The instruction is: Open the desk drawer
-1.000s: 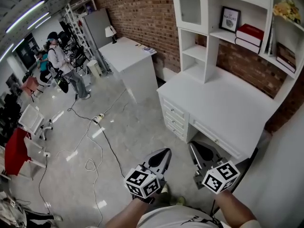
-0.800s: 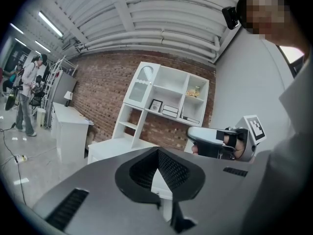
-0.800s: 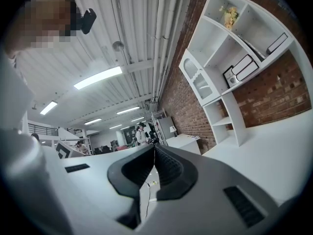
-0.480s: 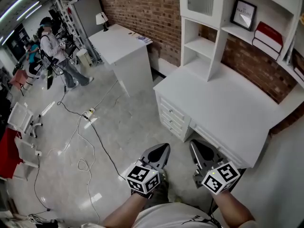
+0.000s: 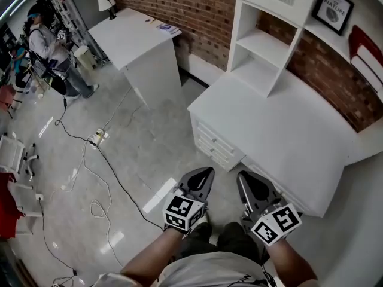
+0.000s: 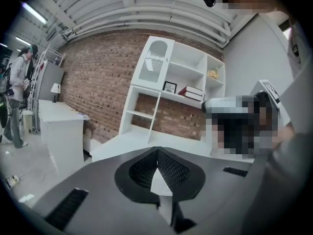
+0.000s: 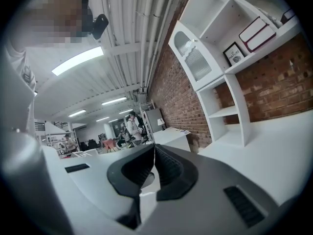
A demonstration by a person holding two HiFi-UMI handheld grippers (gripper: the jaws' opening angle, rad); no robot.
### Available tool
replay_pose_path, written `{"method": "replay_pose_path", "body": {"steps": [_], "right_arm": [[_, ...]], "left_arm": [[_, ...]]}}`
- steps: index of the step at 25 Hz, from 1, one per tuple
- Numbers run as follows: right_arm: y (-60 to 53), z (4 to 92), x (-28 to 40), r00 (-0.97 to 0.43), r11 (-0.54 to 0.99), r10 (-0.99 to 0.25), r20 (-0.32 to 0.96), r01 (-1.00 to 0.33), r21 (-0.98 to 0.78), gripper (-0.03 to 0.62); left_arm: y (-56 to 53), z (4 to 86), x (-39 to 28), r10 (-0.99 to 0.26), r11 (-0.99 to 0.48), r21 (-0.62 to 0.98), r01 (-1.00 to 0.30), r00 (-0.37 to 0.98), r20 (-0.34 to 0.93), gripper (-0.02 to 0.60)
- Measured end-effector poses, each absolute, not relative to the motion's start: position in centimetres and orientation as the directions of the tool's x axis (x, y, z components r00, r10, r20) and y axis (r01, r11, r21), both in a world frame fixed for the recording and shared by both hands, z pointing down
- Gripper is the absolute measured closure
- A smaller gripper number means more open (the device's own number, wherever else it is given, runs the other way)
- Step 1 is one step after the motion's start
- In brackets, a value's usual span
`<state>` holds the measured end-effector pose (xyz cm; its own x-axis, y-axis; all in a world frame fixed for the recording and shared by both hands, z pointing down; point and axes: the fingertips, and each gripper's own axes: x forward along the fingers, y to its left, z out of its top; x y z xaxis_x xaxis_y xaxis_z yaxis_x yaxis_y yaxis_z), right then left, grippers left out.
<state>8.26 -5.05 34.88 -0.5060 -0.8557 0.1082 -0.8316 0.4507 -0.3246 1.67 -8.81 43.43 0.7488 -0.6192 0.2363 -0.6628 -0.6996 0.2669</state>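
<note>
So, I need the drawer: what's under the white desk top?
A stack of small drawers sits under the desk top's left end. A long front runs rightward; the right gripper covers part of it.

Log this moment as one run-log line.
stage: before contact | left gripper: shut, empty | right gripper: shut, empty | white desk drawers: closed, untouched

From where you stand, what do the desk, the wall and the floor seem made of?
Desk: probably painted wood or board, smooth matte white.
Wall: bare red brick, mortar lines showing.
Floor: glossy grey, maybe polished concrete or tile; bright reflections show on it.
</note>
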Motion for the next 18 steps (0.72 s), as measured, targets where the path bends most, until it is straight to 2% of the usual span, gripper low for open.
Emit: {"method": "replay_pose_path", "body": {"steps": [7,18], "right_arm": [[-12.3,39.9,8.9,-0.501,0.435,-0.851,0.154,-0.840,-0.324,0.576],[-24.4,47.9,11.7,-0.605,0.536,-0.768,0.210,-0.787,-0.306,0.576]], "left_arm": [[-17.6,52.7,3.5,-0.606,-0.693,0.220,-0.687,0.719,0.340,0.565],[-28.2,71.2,6.8,-0.547,-0.642,0.179,-0.746,0.608,0.575,0.502]]}}
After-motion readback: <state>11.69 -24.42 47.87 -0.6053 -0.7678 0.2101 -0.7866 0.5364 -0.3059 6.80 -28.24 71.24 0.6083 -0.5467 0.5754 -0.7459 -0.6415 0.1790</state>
